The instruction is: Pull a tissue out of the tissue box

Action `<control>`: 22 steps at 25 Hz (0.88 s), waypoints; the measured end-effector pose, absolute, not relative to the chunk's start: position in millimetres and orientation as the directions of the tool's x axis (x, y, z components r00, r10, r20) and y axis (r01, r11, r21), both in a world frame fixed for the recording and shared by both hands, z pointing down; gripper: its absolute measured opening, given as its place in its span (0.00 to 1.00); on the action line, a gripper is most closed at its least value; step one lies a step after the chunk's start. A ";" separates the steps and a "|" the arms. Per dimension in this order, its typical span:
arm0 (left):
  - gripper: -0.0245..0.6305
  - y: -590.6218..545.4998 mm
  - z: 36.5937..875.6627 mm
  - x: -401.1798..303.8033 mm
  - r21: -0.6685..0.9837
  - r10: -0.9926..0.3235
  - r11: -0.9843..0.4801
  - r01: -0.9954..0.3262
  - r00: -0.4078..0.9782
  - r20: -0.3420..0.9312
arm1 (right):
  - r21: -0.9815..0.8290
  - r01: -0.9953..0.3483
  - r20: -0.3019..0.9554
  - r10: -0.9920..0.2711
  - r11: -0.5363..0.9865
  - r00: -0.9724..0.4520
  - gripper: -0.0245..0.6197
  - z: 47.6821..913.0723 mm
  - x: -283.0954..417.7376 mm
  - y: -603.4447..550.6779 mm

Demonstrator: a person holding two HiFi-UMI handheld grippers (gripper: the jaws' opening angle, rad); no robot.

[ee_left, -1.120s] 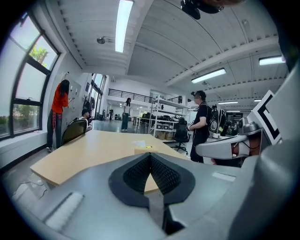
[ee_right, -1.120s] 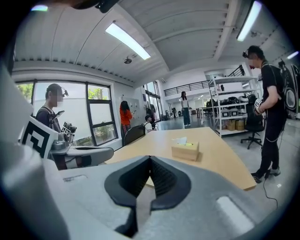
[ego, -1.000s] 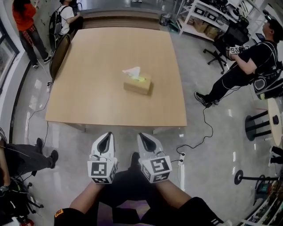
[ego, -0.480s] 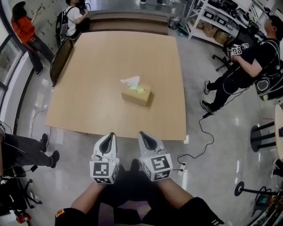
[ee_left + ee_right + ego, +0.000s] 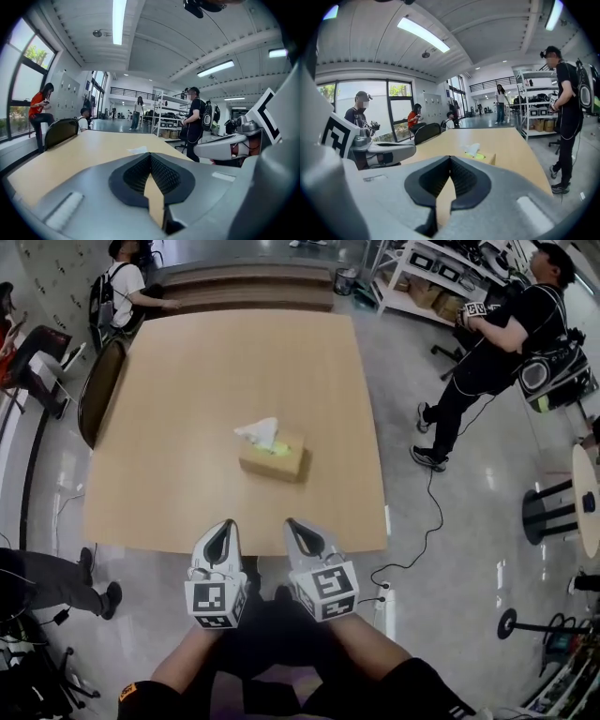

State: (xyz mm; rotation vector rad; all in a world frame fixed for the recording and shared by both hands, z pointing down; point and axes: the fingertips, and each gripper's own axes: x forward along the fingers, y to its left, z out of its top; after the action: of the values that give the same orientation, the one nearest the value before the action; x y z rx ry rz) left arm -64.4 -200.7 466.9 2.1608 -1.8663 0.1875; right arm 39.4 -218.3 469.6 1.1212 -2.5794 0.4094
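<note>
The wide, pale wooden square worktop [image 5: 187, 381] takes up the middle of the room. At its near edge the person holds the grey left gripper [image 5: 225, 527] and grey right gripper [image 5: 293, 525] side by side, both pointing across it. Each has its fingers closed together with nothing between them. The tan cardboard tissue box [image 5: 277, 463] sits near the middle of the worktop, well apart from both grippers. A crumpled white tissue [image 5: 259, 431] pokes up from its top.
</note>
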 end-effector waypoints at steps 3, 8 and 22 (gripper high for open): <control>0.07 -227.0 465.1 -60.7 0.126 -0.942 -0.158 -0.979 0.188 0.279 | -0.119 -0.752 0.406 -0.660 0.648 -0.632 0.02 474.7 38.6 -241.0; 0.07 -272.4 474.7 -77.0 0.126 -0.930 -0.183 -0.975 0.213 0.299 | -0.098 -0.765 0.446 -0.660 0.636 -0.605 0.02 487.1 22.3 -288.5; 0.08 -364.5 509.9 -122.4 0.101 -0.894 -0.234 -0.967 0.255 0.368 | -0.047 -0.796 0.584 -0.630 0.604 -0.513 0.17 532.6 -21.4 -395.6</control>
State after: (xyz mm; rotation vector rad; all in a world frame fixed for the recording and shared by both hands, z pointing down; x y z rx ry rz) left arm -122.4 -364.5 509.9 2.2245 -1.7155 0.3356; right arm -21.4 -395.6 532.6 1.1255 -2.3114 0.4227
